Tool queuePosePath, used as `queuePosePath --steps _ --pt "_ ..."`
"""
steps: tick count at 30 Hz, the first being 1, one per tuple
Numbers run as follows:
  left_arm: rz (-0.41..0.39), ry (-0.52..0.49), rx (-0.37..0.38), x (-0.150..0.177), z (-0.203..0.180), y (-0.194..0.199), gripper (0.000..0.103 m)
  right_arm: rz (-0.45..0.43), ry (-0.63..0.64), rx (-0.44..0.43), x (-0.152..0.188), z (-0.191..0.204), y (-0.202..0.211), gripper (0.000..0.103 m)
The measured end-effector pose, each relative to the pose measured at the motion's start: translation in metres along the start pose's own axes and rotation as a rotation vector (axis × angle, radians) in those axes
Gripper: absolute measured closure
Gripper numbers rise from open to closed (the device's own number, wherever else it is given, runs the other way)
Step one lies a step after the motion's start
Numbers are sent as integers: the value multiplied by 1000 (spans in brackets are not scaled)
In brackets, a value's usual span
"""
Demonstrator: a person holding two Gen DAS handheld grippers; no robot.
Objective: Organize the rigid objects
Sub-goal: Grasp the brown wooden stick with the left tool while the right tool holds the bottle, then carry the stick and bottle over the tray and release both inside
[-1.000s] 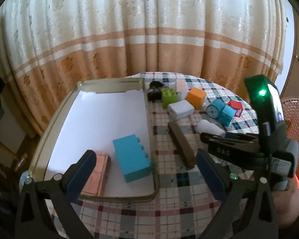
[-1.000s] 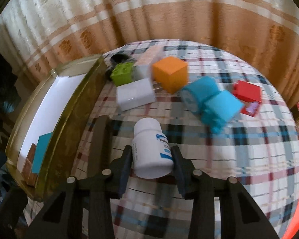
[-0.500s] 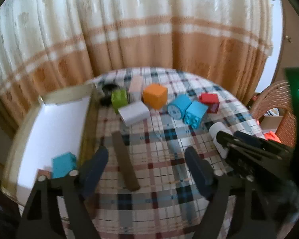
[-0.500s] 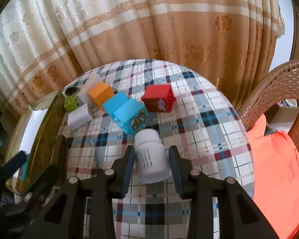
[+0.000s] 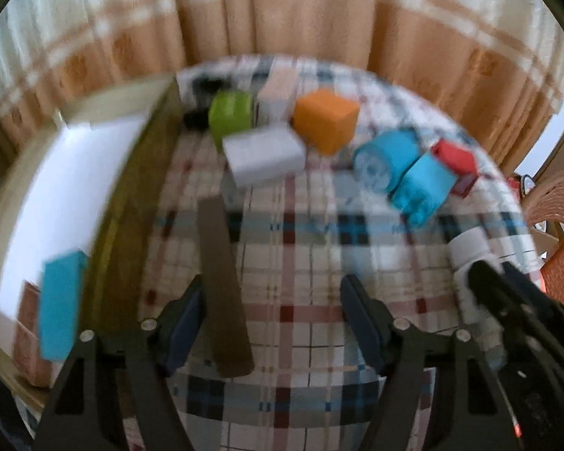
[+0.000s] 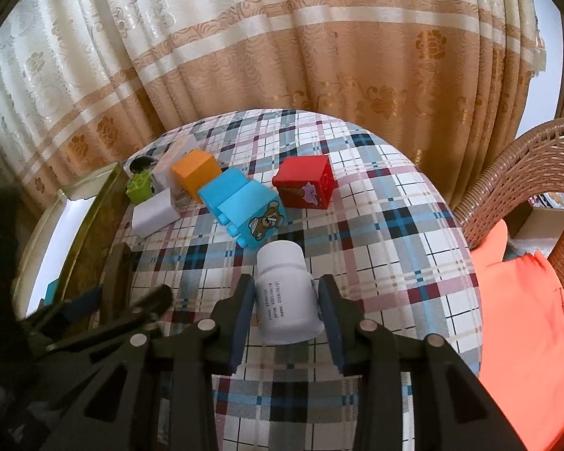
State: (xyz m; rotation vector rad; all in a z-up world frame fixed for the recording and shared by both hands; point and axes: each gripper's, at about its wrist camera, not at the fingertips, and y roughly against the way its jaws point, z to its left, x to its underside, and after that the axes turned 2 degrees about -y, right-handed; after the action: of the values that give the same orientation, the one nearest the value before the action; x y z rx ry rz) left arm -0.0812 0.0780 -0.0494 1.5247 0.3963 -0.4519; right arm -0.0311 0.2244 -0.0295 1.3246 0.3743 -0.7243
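Left wrist view, blurred: my left tongs [image 5: 270, 323] stand released over the checked table [image 5: 312, 233], nothing pressed between the pads. A long brown bar [image 5: 223, 285] lies just inside the left pad, its long axis running from 6 toward 12 o'clock, parallel to the fingers. I judge this hand nearer the bar, and the bar's offset toward 9 o'clock is what the next grab turns on.

In the right wrist view, my right tongs [image 6: 285, 314] are clenched on one white bottle [image 6: 286, 293], cap pointing to 12 o'clock.

Farther out, from 11 to 1 o'clock, loose pieces cluster: one white block [image 5: 265, 156], one green block [image 5: 231, 114], one orange cube [image 5: 327, 120], two blue blocks [image 6: 240, 203], one red cube [image 6: 305, 182]. At 9 o'clock, a tray [image 5: 131, 203] holds one blue brick [image 5: 60, 308] and one pinkish block [image 5: 28, 323].
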Motion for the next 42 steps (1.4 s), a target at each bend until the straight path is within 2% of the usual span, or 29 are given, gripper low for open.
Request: queuePosePath --steps 2,4,7,10,12,13,14,16,20,22,26,30,34,42 --pt "-18 32 12 0 5 2 31 7 -3 -7 0 -1 -1 64" --pt "-27 8 4 0 2 2 31 12 -3 -16 1 0 -3 63" --pt "-53 -4 10 3 2 2 29 70 -6 -17 4 0 -15 63" --pt "-78 -21 26 4 2 2 31 47 21 2 7 3 -13 63" --pt "-112 -55 51 4 -1 3 50 44 19 4 7 3 -12 63" --pt "-118 -67 54 3 -1 2 67 42 10 -1 7 2 -11 63" --pt "-116 -76 70 2 -3 3 78 42 6 -4 7 1 -12 63" --pt "-112 -90 96 2 -6 5 89 41 2 -6 7 0 -12 63" --pt "-113 -90 142 6 -5 11 89 38 -8 -16 8 -1 -13 64" --pt "-149 -83 172 10 0 21 89 27 -27 -32 9 -3 -10 64" --pt "-246 -83 289 23 11 52 89 -21 -43 -31 13 -3 3 64" --pt "-288 -78 344 32 24 74 89 -23 -65 -40 20 1 8 64" --pt "-312 -100 347 37 30 90 89 -33 -98 -66 27 9 19 64" --pt "-302 -121 306 51 47 97 89 -25 -93 -109 41 30 34 64"
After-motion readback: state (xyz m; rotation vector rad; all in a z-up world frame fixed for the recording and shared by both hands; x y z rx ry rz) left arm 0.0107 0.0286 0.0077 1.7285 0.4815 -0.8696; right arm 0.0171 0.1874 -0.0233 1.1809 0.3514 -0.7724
